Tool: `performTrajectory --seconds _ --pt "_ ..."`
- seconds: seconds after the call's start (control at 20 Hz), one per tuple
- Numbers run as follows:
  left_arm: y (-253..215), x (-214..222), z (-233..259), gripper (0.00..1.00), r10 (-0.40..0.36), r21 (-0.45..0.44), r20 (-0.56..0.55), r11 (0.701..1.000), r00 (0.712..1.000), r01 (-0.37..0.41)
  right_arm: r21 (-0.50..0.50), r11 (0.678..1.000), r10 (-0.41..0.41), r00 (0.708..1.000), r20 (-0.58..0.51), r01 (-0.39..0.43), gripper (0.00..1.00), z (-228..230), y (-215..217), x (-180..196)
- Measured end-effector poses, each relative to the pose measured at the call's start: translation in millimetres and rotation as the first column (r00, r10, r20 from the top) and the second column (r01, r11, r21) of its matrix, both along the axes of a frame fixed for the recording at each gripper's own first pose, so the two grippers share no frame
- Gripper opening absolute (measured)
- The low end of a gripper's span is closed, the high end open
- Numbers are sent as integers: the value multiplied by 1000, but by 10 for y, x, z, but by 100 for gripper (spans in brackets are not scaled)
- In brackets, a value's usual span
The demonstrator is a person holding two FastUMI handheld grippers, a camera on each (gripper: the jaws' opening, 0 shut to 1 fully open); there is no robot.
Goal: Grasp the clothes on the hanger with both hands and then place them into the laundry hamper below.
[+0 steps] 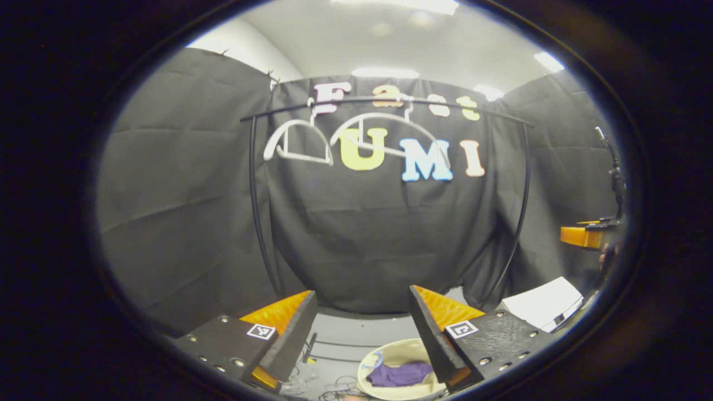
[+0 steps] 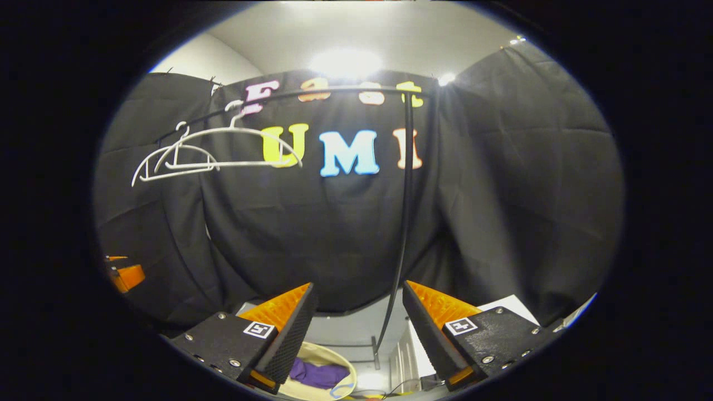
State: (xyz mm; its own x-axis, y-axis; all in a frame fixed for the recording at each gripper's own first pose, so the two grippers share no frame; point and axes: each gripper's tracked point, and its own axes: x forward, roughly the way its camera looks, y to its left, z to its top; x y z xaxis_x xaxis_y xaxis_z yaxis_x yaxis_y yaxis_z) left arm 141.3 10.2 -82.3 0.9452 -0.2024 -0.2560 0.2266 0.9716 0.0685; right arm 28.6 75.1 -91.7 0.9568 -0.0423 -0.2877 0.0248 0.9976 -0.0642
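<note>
Two bare white hangers [image 1: 298, 146] [image 2: 217, 153] hang from the black clothes rail [image 1: 384, 101] [image 2: 334, 92]. Low on the floor stands a cream laundry hamper [image 1: 390, 348] [image 2: 336, 355], and purple clothes [image 1: 400, 374] [image 2: 318, 374] lie inside it. My left gripper [image 1: 362, 295] is open above the hamper, with nothing between its fingers. My right gripper [image 2: 358, 289] is also open and holds nothing; the hamper sits below its left finger. In the left gripper view my right gripper [image 1: 582, 236] shows at the far right edge. In the right gripper view my left gripper [image 2: 125, 275] shows at the far left edge.
The rail's black uprights [image 1: 257, 211] [image 2: 405, 200] run down to a base bar on the grey floor. A white box [image 1: 543, 305] [image 2: 504, 303] sits to the right of the rack. Loose cables [image 1: 334, 384] lie on the floor beside the hamper.
</note>
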Motion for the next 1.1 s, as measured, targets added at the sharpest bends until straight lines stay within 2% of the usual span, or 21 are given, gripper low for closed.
performTrajectory --seconds 0.1,0.15,0.2,0.25,0.45,0.6,0.7,0.75,0.8,0.85,0.95,1.0,1.1 --pt "7 -28 321 99 -15 -12 56 1000 998 16 -19 1000 -4 995 95 6 95 393 -55 0" --pt "-3 -41 480 99 -19 -22 82 1000 996 21 -24 1000 -7 991 133 10 91 548 -89 6" --pt "-18 -68 642 99 -18 -37 107 999 994 22 -23 1000 -14 986 165 18 99 678 -143 -5" --pt "-34 -81 753 99 -14 -56 126 998 992 21 -18 999 -24 982 188 28 91 800 -198 -21" --pt "34 -229 1087 99 24 -130 186 992 982 0 -1 999 -47 971 235 48 95 1078 -404 -154" --pt "89 -339 1229 99 70 -186 212 982 975 -30 -23 999 -41 970 240 48 95 1149 -618 -221" --pt "14 -480 1278 99 57 -217 215 976 975 -9 -14 999 -31 969 244 36 95 1169 -703 -223" --pt "-9 -537 1305 94 56 -214 219 977 974 -8 -4 1000 -25 969 247 26 95 1174 -732 -205" --pt "-14 -545 1357 99 66 -198 225 980 972 -21 8 1000 -18 971 239 17 91 1162 -753 -166" --pt "-45 -500 1377 99 74 -181 235 983 969 -31 24 1000 -11 974 225 6 95 1124 -776 -126" --pt "-176 -469 1391 99 74 -170 249 985 966 -32 60 998 3 978 207 -16 95 1098 -787 -35" --pt "-209 -482 1373 99 86 -174 248 984 965 -43 74 997 13 981 195 -28 92 1079 -774 5" --pt "-219 -533 1321 99 115 -178 245 981 963 -72 90 994 39 987 157 -54 95 1007 -726 90"
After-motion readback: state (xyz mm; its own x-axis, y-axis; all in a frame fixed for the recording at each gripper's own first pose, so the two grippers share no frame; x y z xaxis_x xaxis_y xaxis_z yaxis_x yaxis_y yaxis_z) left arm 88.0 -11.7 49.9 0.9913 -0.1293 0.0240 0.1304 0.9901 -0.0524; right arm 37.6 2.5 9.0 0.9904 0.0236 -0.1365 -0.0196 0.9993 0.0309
